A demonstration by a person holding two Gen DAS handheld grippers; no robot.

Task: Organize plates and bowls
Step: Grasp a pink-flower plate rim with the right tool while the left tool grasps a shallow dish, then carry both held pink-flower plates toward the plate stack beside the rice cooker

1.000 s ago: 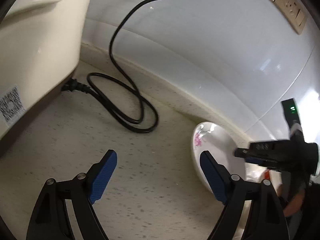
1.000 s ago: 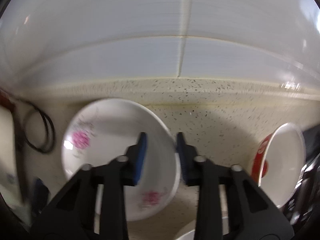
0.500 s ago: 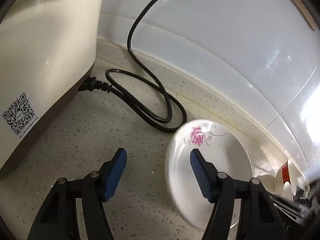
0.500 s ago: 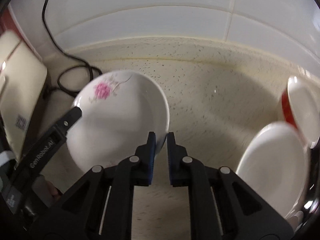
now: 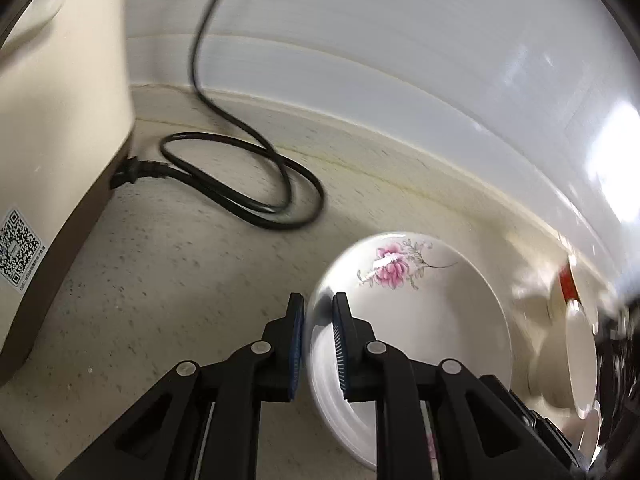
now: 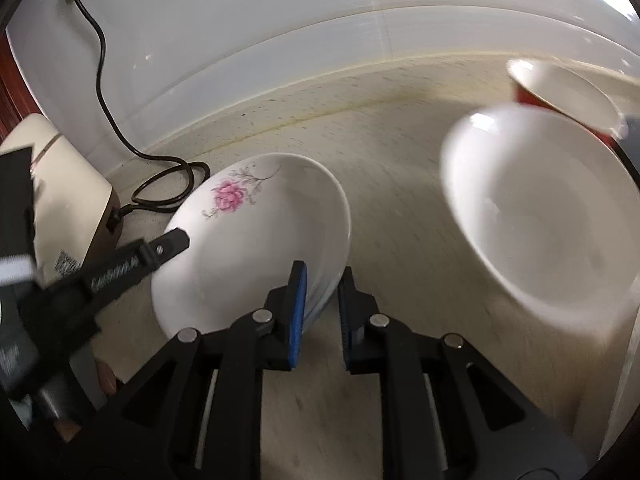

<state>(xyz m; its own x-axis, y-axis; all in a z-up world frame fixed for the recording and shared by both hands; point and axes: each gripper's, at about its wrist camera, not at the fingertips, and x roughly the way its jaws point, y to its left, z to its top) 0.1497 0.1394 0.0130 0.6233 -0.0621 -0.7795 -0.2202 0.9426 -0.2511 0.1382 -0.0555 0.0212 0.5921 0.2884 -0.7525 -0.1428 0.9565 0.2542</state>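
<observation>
Spanning frame bottom, counter (image 6: 400,184) carries cooker (image 5: 60,120) upper left. Plate (image 6: 256,240) at centre, tilted, gripped at both rims, likely for handover. Right gripper (image 6: 322,304) clamps right rim; left gripper (image 5: 318,344), jaws just closed, pinches left rim. Bowls (image 6: 540,208) right.

A QR-code label (image 5: 18,249) is showing on the side of the cream appliance (image 5: 60,128) at the counter's left edge; its small print is blurring beyond reading. White lettering (image 6: 114,274) is running along the left gripper's finger, smeared and not legible.
</observation>
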